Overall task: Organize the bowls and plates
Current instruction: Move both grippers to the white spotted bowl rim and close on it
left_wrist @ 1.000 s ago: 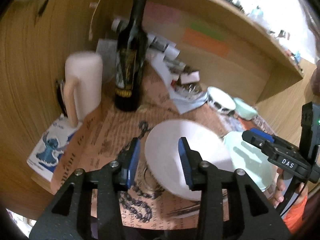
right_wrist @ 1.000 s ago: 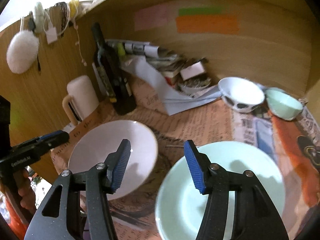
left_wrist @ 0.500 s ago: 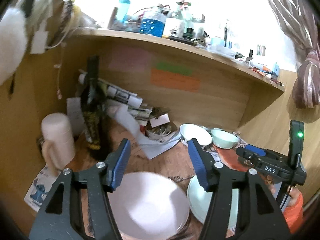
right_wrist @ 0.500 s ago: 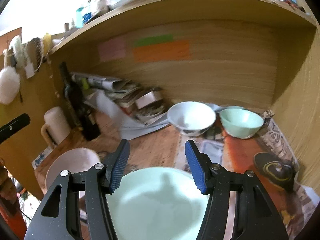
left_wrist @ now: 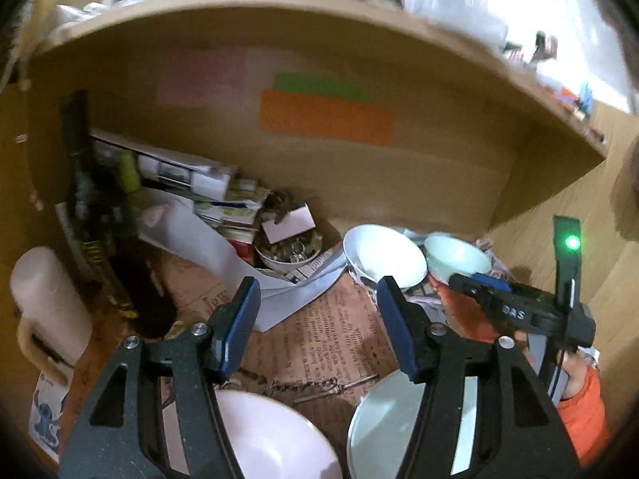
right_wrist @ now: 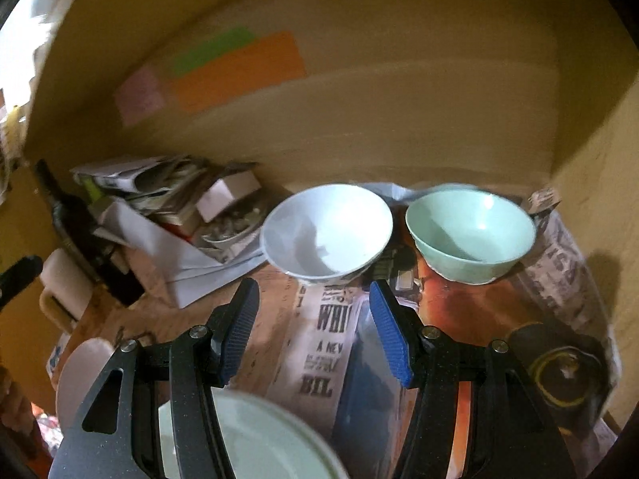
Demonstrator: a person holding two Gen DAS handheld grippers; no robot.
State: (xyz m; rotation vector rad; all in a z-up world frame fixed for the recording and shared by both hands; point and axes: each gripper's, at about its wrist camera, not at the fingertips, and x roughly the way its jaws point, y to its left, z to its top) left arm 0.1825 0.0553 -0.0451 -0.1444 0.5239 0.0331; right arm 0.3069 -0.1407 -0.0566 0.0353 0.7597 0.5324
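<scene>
My left gripper (left_wrist: 317, 327) hangs open and empty above the newspaper-covered desk. Below it lie a pink plate (left_wrist: 263, 435) and a pale green plate (left_wrist: 383, 419), side by side at the near edge. My right gripper (right_wrist: 313, 331) is also open with nothing between its blue pads. It faces a white bowl (right_wrist: 327, 231) and a pale green bowl (right_wrist: 471, 231), which stand upright next to each other at the back right. The green plate (right_wrist: 259, 439) lies under the right gripper's base. Both bowls (left_wrist: 383, 255) are also in the left wrist view.
A dark bottle (left_wrist: 92, 219) and a pink mug (left_wrist: 44, 307) stand at the left. A heap of papers (left_wrist: 191, 183) and a small dish of bits (left_wrist: 287, 251) fill the back middle. A dark round object (right_wrist: 563, 371) lies at the right. A wooden shelf (left_wrist: 359, 20) hangs overhead.
Both grippers have drawn back from the two plates and swung right toward the bowls at the back. The left jaws have spread wider. The plates have not moved.
</scene>
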